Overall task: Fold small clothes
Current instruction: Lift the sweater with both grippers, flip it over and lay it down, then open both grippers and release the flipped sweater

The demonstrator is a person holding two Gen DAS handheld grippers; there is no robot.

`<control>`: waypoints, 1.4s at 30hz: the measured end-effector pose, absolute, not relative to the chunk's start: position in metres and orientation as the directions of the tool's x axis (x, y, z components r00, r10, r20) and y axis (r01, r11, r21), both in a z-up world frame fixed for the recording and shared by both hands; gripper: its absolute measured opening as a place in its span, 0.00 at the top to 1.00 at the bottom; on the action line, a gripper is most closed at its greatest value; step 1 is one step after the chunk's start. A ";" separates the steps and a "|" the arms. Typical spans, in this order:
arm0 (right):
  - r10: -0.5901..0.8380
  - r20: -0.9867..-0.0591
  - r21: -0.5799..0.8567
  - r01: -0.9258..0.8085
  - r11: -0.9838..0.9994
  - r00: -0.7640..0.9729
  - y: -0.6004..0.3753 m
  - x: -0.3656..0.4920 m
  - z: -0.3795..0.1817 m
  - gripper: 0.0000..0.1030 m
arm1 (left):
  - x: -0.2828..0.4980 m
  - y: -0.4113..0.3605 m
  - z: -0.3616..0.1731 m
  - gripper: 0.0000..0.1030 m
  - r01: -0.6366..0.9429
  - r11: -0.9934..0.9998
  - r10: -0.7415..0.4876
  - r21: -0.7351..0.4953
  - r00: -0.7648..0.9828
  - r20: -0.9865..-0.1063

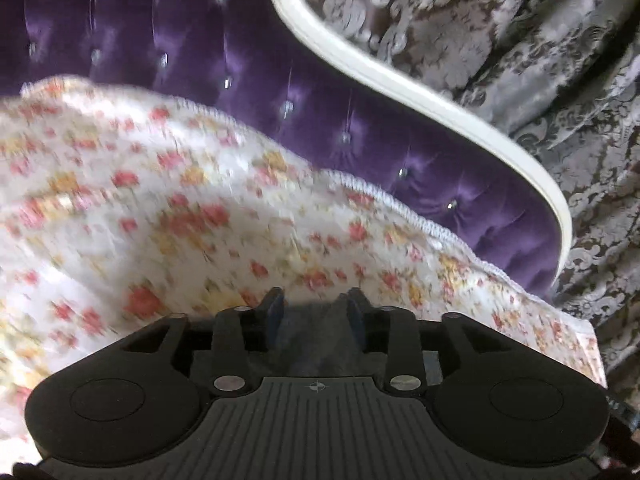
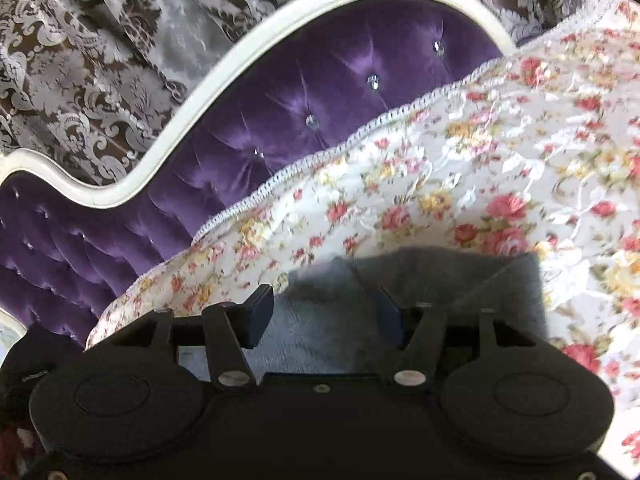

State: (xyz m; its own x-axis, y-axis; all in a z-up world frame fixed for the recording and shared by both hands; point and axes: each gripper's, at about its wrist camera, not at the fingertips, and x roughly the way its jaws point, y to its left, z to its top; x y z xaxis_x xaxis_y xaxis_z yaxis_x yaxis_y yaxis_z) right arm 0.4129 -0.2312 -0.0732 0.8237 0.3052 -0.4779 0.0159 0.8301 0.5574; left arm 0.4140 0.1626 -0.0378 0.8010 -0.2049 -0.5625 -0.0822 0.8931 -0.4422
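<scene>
Here both grippers have a grey garment between their fingers, lifted against a floral bedspread with a purple headboard and patterned curtain behind. The left gripper has its fingers drawn in close with grey cloth filling the gap, so it looks clamped on the garment, though the cloth itself is dark and blurred in that view. The right gripper stands wider, with the garment bunched between and over its right finger; whether it truly pinches the cloth or only cradles it, I cannot tell. That is the risk: if the right side is loose, a pull to spread the piece could slip it free and leave it dangling from the left alone. Cloth draped over the finger could also snag on release and drag the fold askew.
</scene>
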 end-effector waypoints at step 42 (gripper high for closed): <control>0.181 -0.524 0.076 -0.167 0.983 0.832 -0.158 0.404 -0.043 0.20 | 0.385 0.139 -0.036 0.33 -0.012 0.988 -0.090 -0.153 0.766 -0.637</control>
